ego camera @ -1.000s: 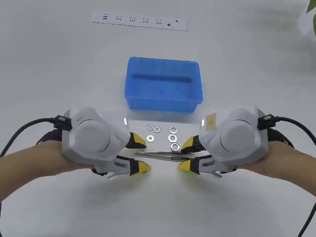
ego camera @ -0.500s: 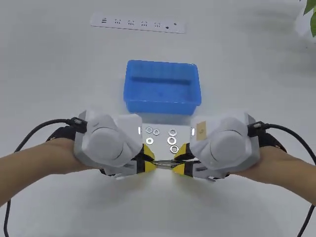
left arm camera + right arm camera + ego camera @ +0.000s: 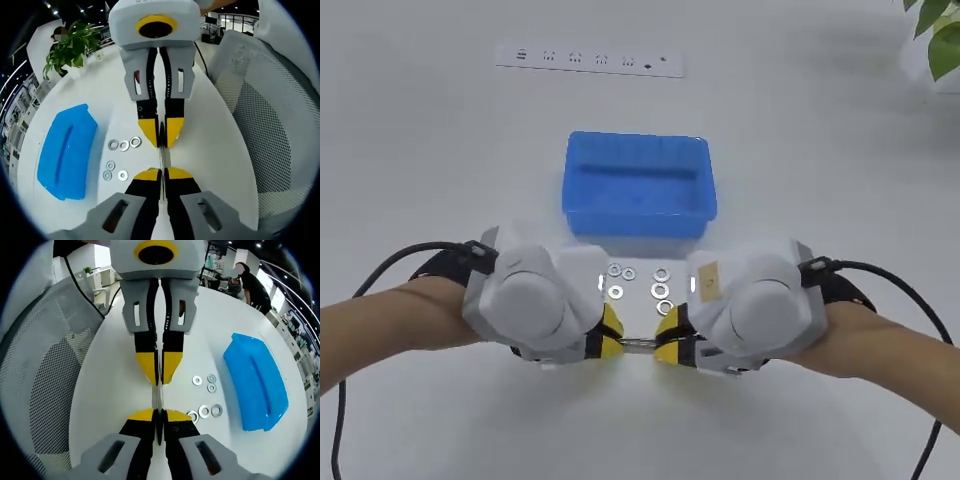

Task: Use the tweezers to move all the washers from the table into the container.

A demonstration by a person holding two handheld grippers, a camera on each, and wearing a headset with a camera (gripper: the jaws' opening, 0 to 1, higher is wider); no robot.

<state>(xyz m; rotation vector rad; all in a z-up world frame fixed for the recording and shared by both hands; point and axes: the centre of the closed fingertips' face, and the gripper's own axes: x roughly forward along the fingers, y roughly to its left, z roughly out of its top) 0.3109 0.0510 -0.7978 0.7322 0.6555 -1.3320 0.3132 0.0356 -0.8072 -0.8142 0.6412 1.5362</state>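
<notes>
Slim metal tweezers (image 3: 638,345) lie on the white table between my two grippers, which face each other tip to tip. My left gripper (image 3: 609,336) is shut on one end of the tweezers (image 3: 161,156), and my right gripper (image 3: 667,339) is shut on the other end (image 3: 157,395). Several steel washers (image 3: 660,291) lie loose on the table just beyond the tweezers. They show left of my left gripper (image 3: 162,175) as washers (image 3: 122,145) and right of my right gripper (image 3: 158,416) as washers (image 3: 205,411). The blue container (image 3: 638,185) stands behind them, with nothing visible inside.
A white power strip (image 3: 588,60) lies at the far edge of the table, and plant leaves (image 3: 935,30) hang in at the back right. Black cables (image 3: 380,275) trail from both grippers. A mesh chair (image 3: 260,115) stands by the table, and a person (image 3: 252,287) sits in the background.
Both grippers have moved inward toward each other and shut on the ends of the tweezers. The head camera has shifted a little; the container and washers stay put.
</notes>
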